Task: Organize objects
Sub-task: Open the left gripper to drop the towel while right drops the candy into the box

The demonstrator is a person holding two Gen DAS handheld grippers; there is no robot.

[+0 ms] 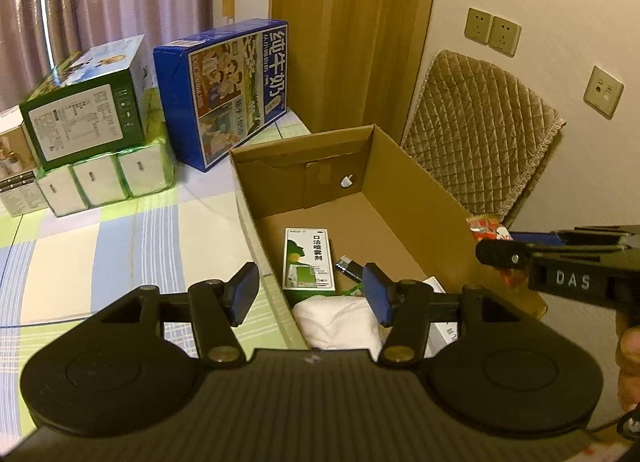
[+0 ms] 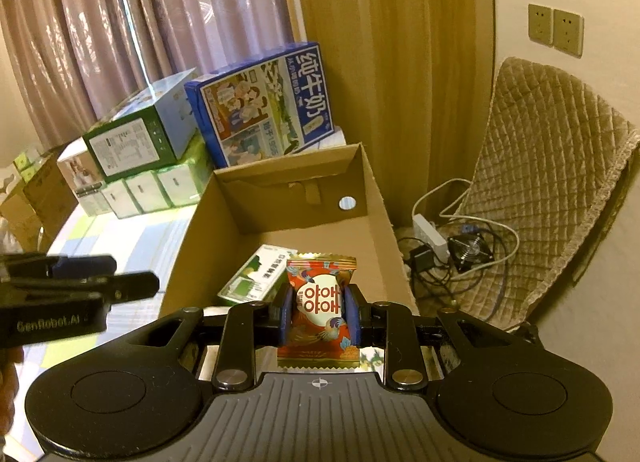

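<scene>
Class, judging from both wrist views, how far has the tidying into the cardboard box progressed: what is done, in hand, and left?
Done: a green-and-white spray carton, a white soft bundle and a small dark item lie in the open brown cardboard box. In hand: the right tongs grip a red-and-gold snack packet above the box. Left: releasing it; the left tongs are open and empty.

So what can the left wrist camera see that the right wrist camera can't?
Only the left wrist view shows the white cloth bundle and a small dark tube in the near end of the cardboard box, with the open left hand-held gripper above them.

Only the right wrist view shows the tangle of cables and power strip on the floor, and the whole red candy packet pinched in the right hand-held gripper.

Both show the box, the green and white spray box inside, and the blue milk carton behind.
</scene>
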